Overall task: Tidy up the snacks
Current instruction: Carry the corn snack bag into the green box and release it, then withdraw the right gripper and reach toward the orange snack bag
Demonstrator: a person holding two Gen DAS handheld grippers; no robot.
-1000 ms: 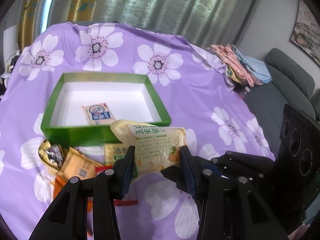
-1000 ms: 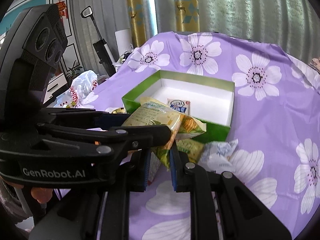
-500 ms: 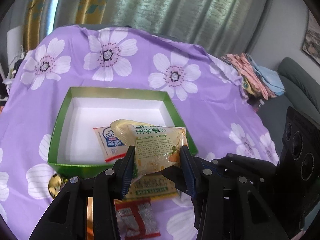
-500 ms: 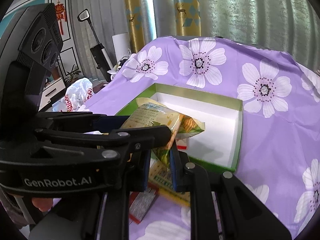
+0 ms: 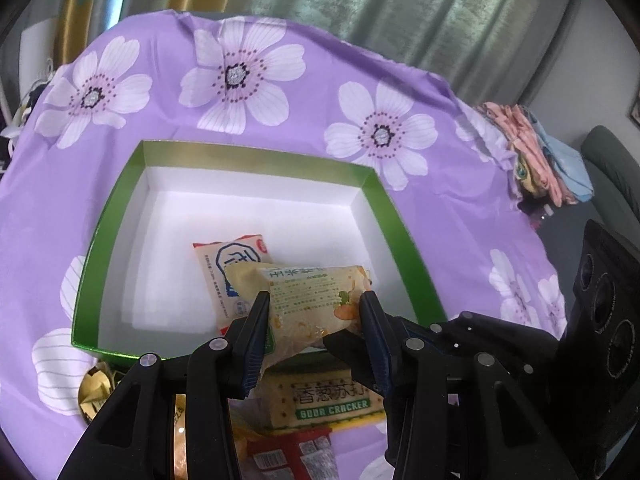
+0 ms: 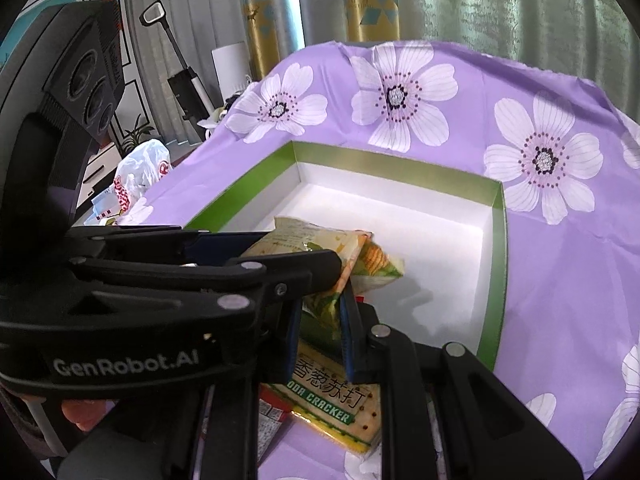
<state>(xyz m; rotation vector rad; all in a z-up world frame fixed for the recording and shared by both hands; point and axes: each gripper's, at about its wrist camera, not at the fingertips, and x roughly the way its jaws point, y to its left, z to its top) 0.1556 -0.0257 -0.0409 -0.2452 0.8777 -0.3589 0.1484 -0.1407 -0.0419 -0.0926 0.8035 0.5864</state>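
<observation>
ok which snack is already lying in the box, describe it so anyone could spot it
On the purple flowered cloth sits a green box with a white inside. The small white packet with red top edge and blue logo lies flat on its floor, unlike the corn-print bag held above.

"SODA CRACKER" on cracker packet [image 5: 334, 402]; "GenRobot.AI" on left gripper [image 6: 316, 276]

My left wrist camera looks steeply down along its fingers, close over the green box [image 5: 372, 184] at mid-frame; my right wrist camera sits lower and nearer, box [image 6: 496, 240] centre-right; both share the soda cracker packet [image 5: 332, 400] at bottom.
</observation>
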